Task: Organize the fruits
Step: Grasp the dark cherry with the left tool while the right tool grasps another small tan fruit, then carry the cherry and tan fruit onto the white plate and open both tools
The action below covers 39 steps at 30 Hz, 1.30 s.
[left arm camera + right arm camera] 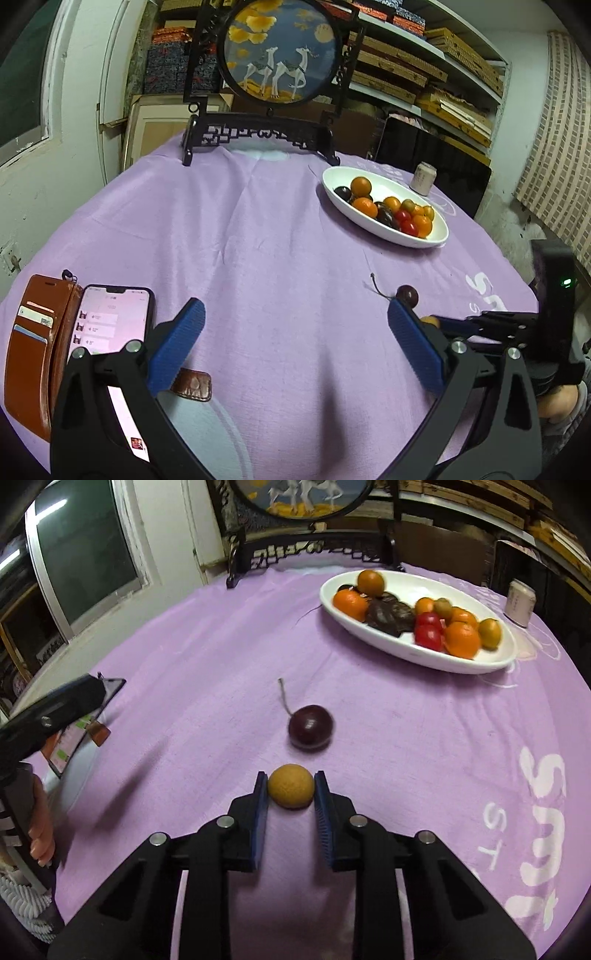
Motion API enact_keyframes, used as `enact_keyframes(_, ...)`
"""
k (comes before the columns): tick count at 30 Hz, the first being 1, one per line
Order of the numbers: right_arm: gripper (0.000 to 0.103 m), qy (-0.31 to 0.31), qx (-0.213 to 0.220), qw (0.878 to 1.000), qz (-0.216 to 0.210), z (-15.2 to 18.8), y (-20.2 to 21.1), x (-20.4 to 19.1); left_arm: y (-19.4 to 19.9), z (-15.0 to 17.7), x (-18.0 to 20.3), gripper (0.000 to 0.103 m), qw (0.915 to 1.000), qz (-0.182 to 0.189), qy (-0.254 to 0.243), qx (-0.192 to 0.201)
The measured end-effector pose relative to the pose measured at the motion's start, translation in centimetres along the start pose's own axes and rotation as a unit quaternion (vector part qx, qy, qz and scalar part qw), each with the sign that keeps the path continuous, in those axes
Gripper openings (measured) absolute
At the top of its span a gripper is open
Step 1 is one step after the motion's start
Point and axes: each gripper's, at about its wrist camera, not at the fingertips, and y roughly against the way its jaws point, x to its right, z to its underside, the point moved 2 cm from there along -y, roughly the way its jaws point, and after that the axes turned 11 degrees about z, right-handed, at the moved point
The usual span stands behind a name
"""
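Tabletop [406, 738]: round, under a lilac cloth with white lettering at the right edge. Carries all items below.

Framed round screen [282, 48]: dark carved stand at the far edge, camels on blue. Not part of the task.

Oval white dish [476, 664]: far right of the tabletop; the collecting vessel, by my reading. Holds several orange citrus fruits, two red tomato-like fruits, dark purple wrinkled fruits and some small yellow-green ones. The exact count is uncertain, the pile being blurred in the right wrist view. Bare room is left at its near-left end.

Phone [110, 321] in an open brown wallet case [33, 350]: near left, beside the left gripper.

Small can [423, 178]: just behind the dish.

Left gripper [295, 332]: fingers spread wide, nothing between them, hovering over bare cloth.

Right gripper [290, 794]: fingers narrowed on either side of the tan fruit, touching or very nearly so; the squeeze looks just made or about to be.

Dark purple fruit [310, 726]: loose on the cloth with a long stem, just beyond the tan fruit, well short of the dish.

Tan round fruit [291, 785]: on the cloth between the right fingers.

Step in hand: pickup of the tan fruit. Next move calls for a firm hold, a lift clear of the purple fruit, and a carry forward-right to the dish.
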Motion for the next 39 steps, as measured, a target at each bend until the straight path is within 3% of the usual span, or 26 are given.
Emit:
enact_keyframes(5,0.026,-0.059,0.022,0.998,-0.004,1.3,2.2,4.3,-1.2,0.2,0.9,0.101,0.9994,0.009,-0.01,-0.031)
enact_keyframes(12,0.026,-0.128,0.042,0.991,-0.002,2.7,3.8,9.5,-4.3,0.1,6.1,0.101,0.9932,0.003,-0.099,-0.062)
enact_keyframes(25,0.026,-0.164,0.059,0.984,-0.028,3.0,4.1,11.3,-10.2,-0.1,12.8,0.096,0.9746,-0.003,-0.204,-0.092)
enact_keyframes(28,0.026,-0.166,0.057,0.984,-0.031,3.0,4.1,11.4,-11.5,-0.1,13.1,0.085,0.9716,0.002,-0.214,-0.102)
enact_keyframes(31,0.026,-0.17,0.05,0.983,-0.035,3.1,3.7,11.6,-13.0,0.2,12.5,0.067,0.9706,0.015,-0.201,-0.132)
enact_keyframes(33,0.026,-0.171,0.046,0.983,-0.037,3.1,3.5,11.6,-14.0,0.4,12.0,0.039,0.9697,0.031,-0.183,-0.159)
enact_keyframes(36,0.026,-0.172,0.046,0.983,-0.037,3.1,3.5,11.6,-14.4,0.2,11.0,0.027,0.9723,0.05,-0.152,-0.17)
enact_keyframes(39,0.026,-0.175,0.044,0.983,-0.038,3.1,3.4,11.7,-13.6,0.3,10.6,0.027,0.9745,0.059,-0.139,-0.165)
